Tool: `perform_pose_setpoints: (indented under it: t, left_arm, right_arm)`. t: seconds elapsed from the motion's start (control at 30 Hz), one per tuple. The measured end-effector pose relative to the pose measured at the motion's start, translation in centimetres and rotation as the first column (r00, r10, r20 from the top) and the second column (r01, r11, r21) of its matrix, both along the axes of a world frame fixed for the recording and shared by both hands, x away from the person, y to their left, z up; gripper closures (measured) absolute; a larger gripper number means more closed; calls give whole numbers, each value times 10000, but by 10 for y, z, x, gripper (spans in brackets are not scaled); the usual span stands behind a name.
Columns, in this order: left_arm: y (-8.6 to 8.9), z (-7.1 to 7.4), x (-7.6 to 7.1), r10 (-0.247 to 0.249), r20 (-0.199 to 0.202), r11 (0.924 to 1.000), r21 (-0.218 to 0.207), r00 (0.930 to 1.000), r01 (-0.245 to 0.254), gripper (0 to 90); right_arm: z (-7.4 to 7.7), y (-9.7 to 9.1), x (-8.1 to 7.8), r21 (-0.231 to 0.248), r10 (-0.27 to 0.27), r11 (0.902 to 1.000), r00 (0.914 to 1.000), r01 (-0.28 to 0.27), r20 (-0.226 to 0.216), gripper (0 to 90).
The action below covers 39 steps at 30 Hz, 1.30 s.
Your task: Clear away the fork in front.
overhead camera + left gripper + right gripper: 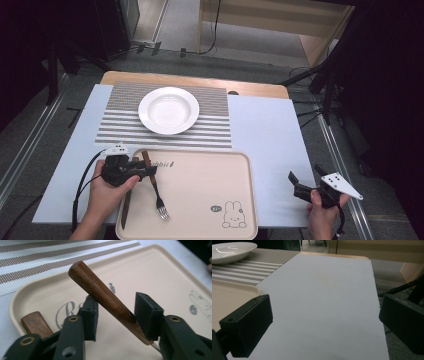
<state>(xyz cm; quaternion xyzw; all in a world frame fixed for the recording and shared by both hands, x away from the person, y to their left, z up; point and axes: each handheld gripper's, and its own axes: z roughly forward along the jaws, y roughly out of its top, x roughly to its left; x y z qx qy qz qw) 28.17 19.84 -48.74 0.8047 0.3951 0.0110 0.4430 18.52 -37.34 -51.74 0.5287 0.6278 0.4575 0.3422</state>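
Your left tool (142, 170) sits over the near-left corner of the cream tray (200, 165), its jaws partly apart with the fork (152, 182) between them. In the left gripper view the fork's wooden handle (100, 293) slants up between the two pads; it leans against the right pad (147, 315) and lies close by the left one, and you cannot tell whether both pads press on it. The fork's tines rest on the tray just nearer you than the tool. A wooden-handled knife (127, 197) lies just left of the tool. Your right tool (306, 182) hovers wide open and empty over the bare surface (322, 302), right of the tray. The white plate (168, 110) sits on the striped placemat (210, 130) beyond the left tool.
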Motion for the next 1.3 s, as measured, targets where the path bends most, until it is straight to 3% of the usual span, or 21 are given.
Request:
perform_pose_setpoints:
  t: [0.1,0.17,0.23,0.27,0.47,0.5,0.53,0.7,0.73,0.87,0.9,0.93,1.0,1.07,1.1,1.13,1.3]
  left_arm:
    - [-4,0,-1,-160,9,9994,318,9999,159,486]
    - [-12,-2,-4,-304,180,9932,1133,9994,282,439]
    - [-14,-2,-4,-351,172,9919,1228,9992,327,436]
    - [-16,-4,-4,-343,228,9874,1552,9992,303,428]
    - [-20,-6,-5,-271,392,9753,2200,9989,178,413]
    - [-21,-6,-7,-96,672,9701,2425,9977,-70,395]
    - [-21,-5,-7,-16,819,9680,2504,9966,-190,367]
    - [-19,0,-9,152,1142,9737,2241,9933,-406,322]
    - [-18,0,-10,108,1178,9747,2206,9930,-367,360]
    - [-18,4,-15,-128,1279,9805,1962,9917,-127,655]
    - [-19,5,-16,-424,1127,9821,1870,9927,207,655]
    - [-22,5,-20,-756,985,9825,1770,9923,573,772]
    - [-23,5,-22,-941,919,9818,1737,9913,771,859]
    - [-29,4,-28,-1281,856,9750,1934,9881,1097,885]
    - [-36,1,-34,-1653,753,9609,2368,9834,1434,888]
    - [-40,-1,-37,-1807,653,9521,2618,9814,1579,888]
    - [-41,-7,-40,-1891,334,9427,2861,9814,1720,889]
  right_arm:
    - [0,0,0,-10,12,10000,10000,-12,-23,0]
    - [0,0,0,40,1,10000,10000,-1,-18,0]
    - [0,-1,0,64,14,10000,10000,-13,-6,0]
    - [0,-1,0,94,-11,10000,10000,11,-19,0]
    - [0,0,0,64,15,10000,10000,-15,-31,0]
    - [0,0,0,74,24,10000,10000,-24,-27,0]
    - [0,0,0,77,24,10000,10000,-23,-29,0]
    - [-1,0,0,60,52,10000,10000,-51,-23,0]
    - [-1,0,0,59,47,10000,10000,-47,-19,0]
    - [-1,0,0,74,50,10000,10000,-50,-19,0]
    - [-1,0,0,74,50,10000,10000,-50,-19,0]
    - [-1,0,0,76,45,10000,10000,-45,-10,0]
    - [-1,0,0,79,53,10000,10000,-53,-10,0]
    - [-1,0,0,92,60,9999,10000,-60,-5,0]
    - [0,-1,0,108,65,9999,10000,-65,-7,0]
    - [-1,-1,0,104,67,9999,10000,-67,-5,0]
    - [0,-1,0,93,87,9999,10000,-87,5,0]
